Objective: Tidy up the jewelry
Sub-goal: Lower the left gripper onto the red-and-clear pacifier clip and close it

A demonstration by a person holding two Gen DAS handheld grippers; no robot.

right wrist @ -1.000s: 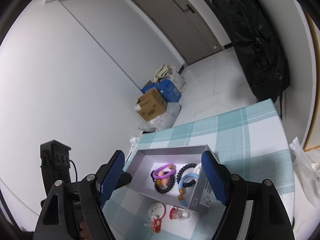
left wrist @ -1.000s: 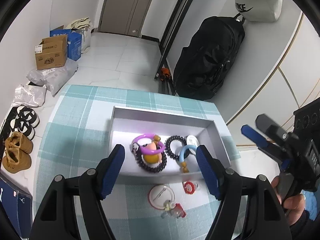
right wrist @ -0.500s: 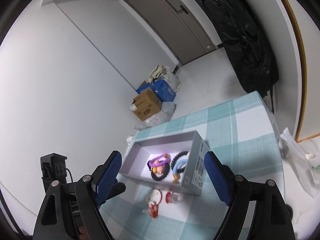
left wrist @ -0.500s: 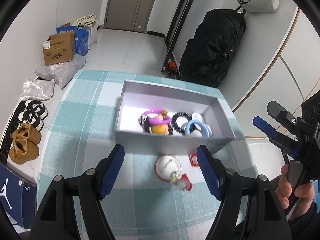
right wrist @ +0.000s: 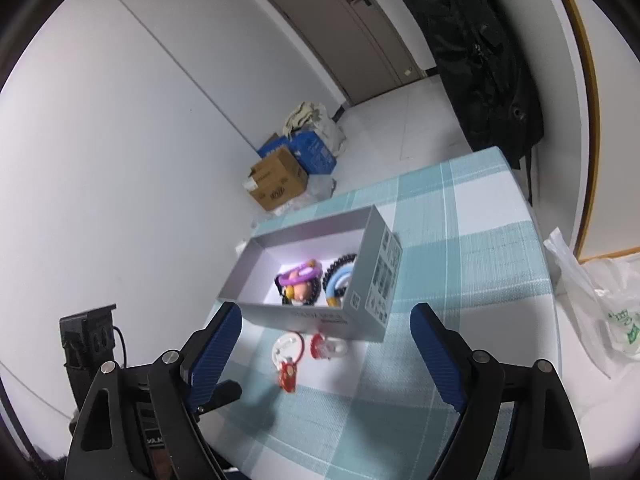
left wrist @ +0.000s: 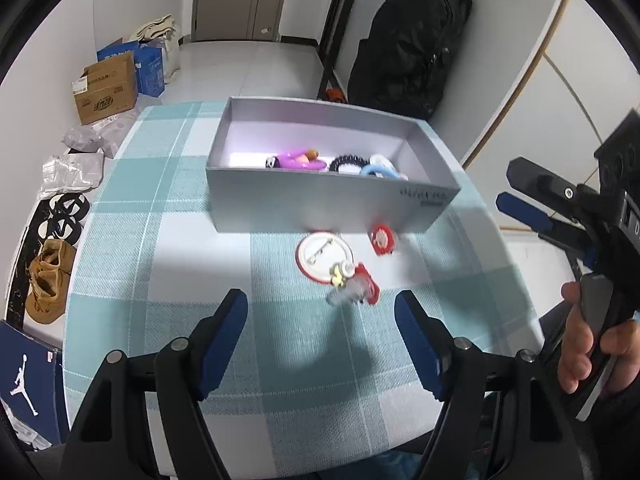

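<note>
A grey box point(left wrist: 332, 206) point(right wrist: 362, 308) stands on the teal checked tablecloth point(left wrist: 168, 264). It holds a purple bracelet point(left wrist: 298, 159) point(right wrist: 300, 274), a black coil band point(left wrist: 347, 160) and a blue ring point(left wrist: 380, 172) point(right wrist: 338, 282). In front of it on the cloth lie a round white badge with a red rim point(left wrist: 325, 256) point(right wrist: 287, 348), a small red charm point(left wrist: 383, 238) point(right wrist: 326, 347) and a red keyring piece point(left wrist: 356, 285) point(right wrist: 287, 376). My left gripper point(left wrist: 320, 344) is open and empty, above the cloth short of these pieces. My right gripper point(right wrist: 324, 352) is open and empty, also seen at the right in the left wrist view point(left wrist: 532, 200).
The table's right edge point(right wrist: 536, 216) and near edge point(left wrist: 320, 452) are close. On the floor to the left are cardboard boxes point(left wrist: 105, 88), plastic bags point(left wrist: 72, 168) and shoes point(left wrist: 50, 280). A black backpack point(left wrist: 412, 40) leans on the wall behind.
Both grippers have pulled back from the box toward the near edge of the table. The box and the loose pieces now lie farther ahead. Both stay open.
</note>
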